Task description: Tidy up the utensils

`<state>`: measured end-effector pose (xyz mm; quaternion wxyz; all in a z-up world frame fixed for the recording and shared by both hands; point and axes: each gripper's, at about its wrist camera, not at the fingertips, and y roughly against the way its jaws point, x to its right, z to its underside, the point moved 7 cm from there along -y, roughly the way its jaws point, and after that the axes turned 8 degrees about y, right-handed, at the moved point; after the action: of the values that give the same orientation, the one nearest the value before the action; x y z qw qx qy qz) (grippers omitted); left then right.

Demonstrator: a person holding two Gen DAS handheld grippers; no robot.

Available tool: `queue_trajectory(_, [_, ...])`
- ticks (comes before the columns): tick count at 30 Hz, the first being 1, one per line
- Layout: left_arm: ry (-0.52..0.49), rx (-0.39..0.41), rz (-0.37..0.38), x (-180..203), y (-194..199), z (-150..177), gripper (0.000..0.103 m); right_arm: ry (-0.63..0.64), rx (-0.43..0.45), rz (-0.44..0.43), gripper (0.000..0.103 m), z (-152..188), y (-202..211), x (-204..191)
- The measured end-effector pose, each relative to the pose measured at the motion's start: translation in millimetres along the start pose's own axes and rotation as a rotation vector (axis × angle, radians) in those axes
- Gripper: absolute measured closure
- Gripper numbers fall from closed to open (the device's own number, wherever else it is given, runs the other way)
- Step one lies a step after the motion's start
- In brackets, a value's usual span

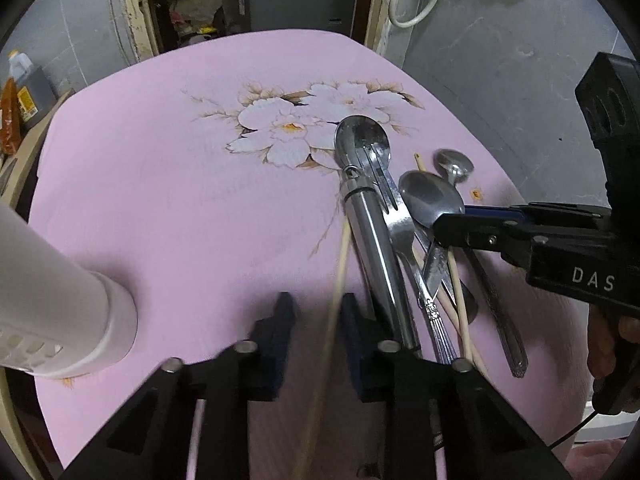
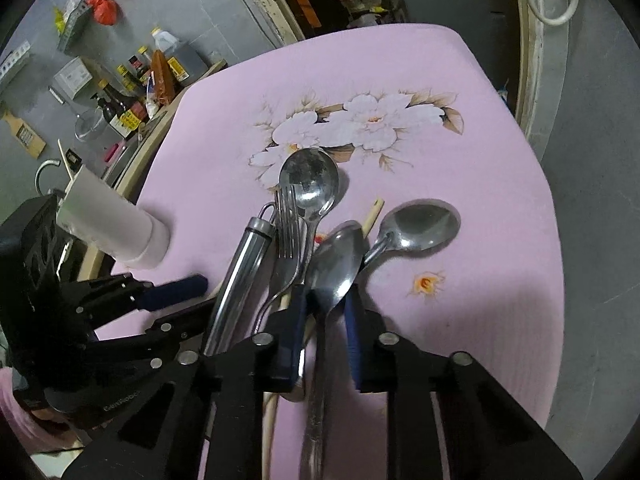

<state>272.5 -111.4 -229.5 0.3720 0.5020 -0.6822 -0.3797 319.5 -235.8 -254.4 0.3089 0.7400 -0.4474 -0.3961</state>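
Observation:
A pile of utensils lies on the pink flowered tablecloth [image 1: 168, 200]: a steel scoop [image 1: 372, 224], a fork [image 1: 394, 216], several spoons and wooden chopsticks. My left gripper [image 1: 316, 324] is open, its fingers either side of one chopstick [image 1: 338, 280] with a gap on both sides. My right gripper [image 2: 326, 312] has its fingers around the neck of a steel spoon [image 2: 338, 264]; it also shows in the left wrist view [image 1: 440, 228]. A white cylindrical utensil holder [image 1: 60, 312] stands at the left, also in the right wrist view [image 2: 112, 224], with a chopstick in it.
Another spoon [image 2: 420, 224] lies to the right of the pile. Bottles and jars [image 2: 128, 92] crowd a shelf beyond the table's left edge. A doorway [image 1: 260, 0] and grey floor lie beyond the far edge.

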Motion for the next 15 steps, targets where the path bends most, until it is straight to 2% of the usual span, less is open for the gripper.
queue_trajectory(6, [0.046,-0.043,0.043,-6.2,0.5,3.0,0.097,-0.046,-0.015,-0.024,0.095,6.4,0.5,-3.8])
queue_trajectory(13, [0.154,-0.101,0.107,-12.1,8.1,18.4,0.098,-0.092,-0.013,-0.023,0.095,13.7,9.0,-4.3])
queue_trajectory(15, [0.164,-0.118,0.109,-12.4,9.1,22.7,0.098,-0.096,-0.010,-0.025,0.100,14.4,10.3,-4.6])
